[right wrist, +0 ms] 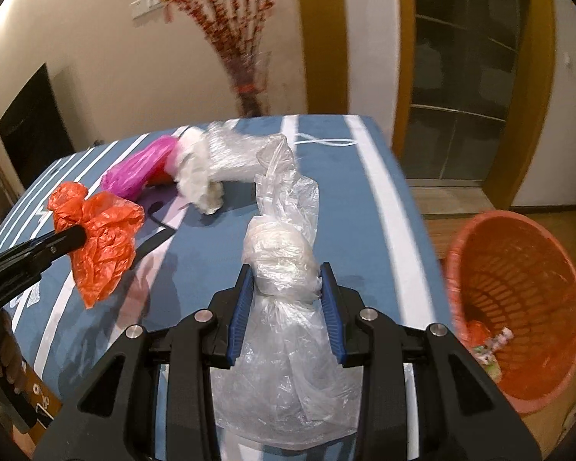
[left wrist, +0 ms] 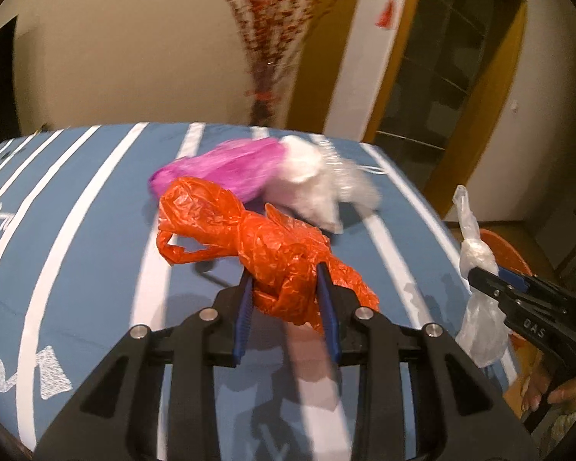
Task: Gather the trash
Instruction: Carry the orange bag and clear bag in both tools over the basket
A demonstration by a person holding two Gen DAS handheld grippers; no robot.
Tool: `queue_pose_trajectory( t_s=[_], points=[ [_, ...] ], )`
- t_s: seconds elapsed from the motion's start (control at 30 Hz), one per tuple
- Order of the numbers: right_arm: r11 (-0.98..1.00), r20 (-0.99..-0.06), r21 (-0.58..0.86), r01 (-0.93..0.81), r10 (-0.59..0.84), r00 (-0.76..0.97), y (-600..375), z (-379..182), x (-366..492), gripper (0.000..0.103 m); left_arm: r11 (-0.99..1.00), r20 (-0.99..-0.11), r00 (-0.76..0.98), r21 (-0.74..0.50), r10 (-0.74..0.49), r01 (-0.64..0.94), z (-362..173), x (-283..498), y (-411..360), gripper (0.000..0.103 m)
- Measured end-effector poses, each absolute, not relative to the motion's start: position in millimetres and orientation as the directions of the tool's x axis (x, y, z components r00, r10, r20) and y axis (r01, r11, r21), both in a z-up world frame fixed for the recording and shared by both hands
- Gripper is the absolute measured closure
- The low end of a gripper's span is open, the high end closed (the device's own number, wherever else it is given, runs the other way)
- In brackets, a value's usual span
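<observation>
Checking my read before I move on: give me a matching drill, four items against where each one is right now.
Items:
1. orange bag
2. clear bag
3. pink bag
4. orange basket

Places:
A. on the floor past the table's right edge
B. clamped in the right gripper
C. lying on the striped table
D. clamped in the left gripper

Pairs: 1-D, 2-B, 3-C, 4-A

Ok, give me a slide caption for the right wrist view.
Right gripper clamps a clear plastic bag above the striped table, beside the orange wastebasket.
</observation>
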State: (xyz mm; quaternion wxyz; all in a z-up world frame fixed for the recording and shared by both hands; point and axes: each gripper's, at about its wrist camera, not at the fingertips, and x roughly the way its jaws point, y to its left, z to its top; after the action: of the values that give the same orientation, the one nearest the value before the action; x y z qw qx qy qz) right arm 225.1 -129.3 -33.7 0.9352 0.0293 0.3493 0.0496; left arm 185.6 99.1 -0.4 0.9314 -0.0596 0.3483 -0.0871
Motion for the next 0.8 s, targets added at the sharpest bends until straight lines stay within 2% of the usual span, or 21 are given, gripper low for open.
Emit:
queue_pose_trajectory(
  t_s=[0.47, 0.8],
  points=[
    [0.983, -0.541, 0.038, 0.181, -0.132, 0.831, -223.7, -7.7, 171.6, 0.068, 0.93, -0.591, 0.727, -0.127, -0.35, 0.345, 28.0, 180.7, -26.2, 0.071],
    [0.948, -0.539, 0.083, 0.308, -0.217, 0.814, -286.4, -13.3, 165.1, 0.068, 0.86, -0.58, 0.663, -0.143, -0.474, 0.489, 27.1, 194.3, -121.6, 0.071]
  ],
)
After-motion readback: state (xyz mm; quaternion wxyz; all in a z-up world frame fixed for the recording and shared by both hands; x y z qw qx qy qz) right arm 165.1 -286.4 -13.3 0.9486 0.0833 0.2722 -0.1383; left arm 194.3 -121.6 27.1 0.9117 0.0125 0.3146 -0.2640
